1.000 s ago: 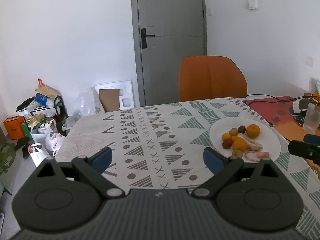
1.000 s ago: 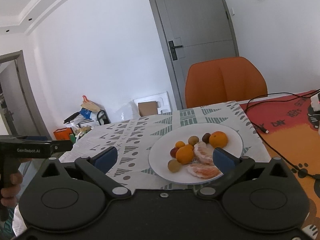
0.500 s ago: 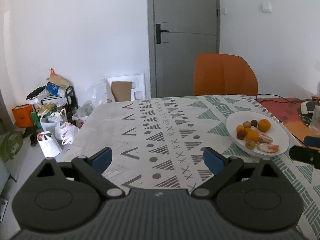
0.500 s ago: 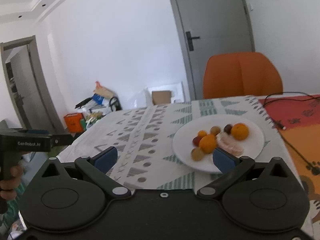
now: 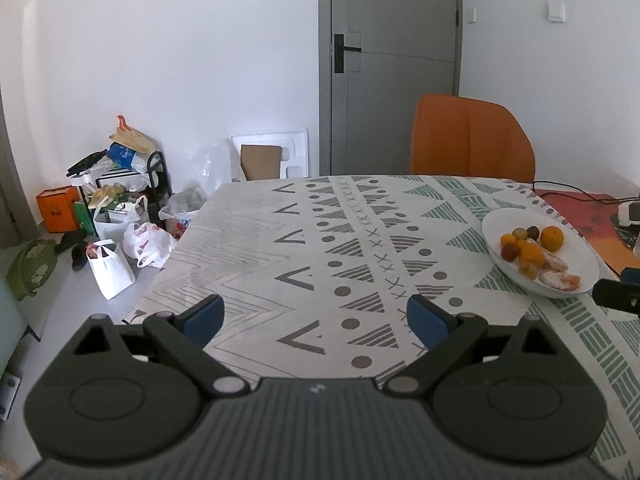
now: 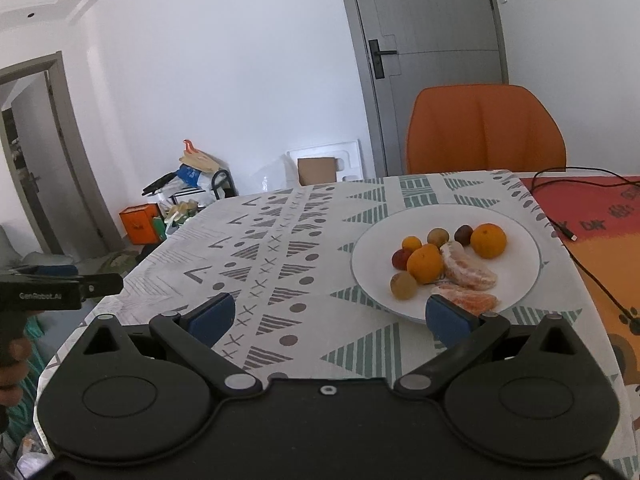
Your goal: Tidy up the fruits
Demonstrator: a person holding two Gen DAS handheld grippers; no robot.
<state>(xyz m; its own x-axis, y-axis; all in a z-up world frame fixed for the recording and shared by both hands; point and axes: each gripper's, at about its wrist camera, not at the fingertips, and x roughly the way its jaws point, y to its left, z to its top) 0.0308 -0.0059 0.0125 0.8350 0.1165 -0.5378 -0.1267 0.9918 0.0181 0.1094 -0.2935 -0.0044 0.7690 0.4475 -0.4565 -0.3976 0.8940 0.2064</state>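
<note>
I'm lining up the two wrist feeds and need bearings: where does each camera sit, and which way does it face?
Left wrist: sits behind the open left gripper, above the near edge of the patterned tablecloth, facing the grey door; the right gripper's tip shows at the right edge.
Right wrist: sits behind the open right gripper, facing the plate of fruit and the orange chair; the left gripper and the hand holding it show at the left.
Shared: tablecloth, plate, chair, door.

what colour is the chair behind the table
Orange. The chair shows best in the right wrist view, standing at the table's far edge.
</note>
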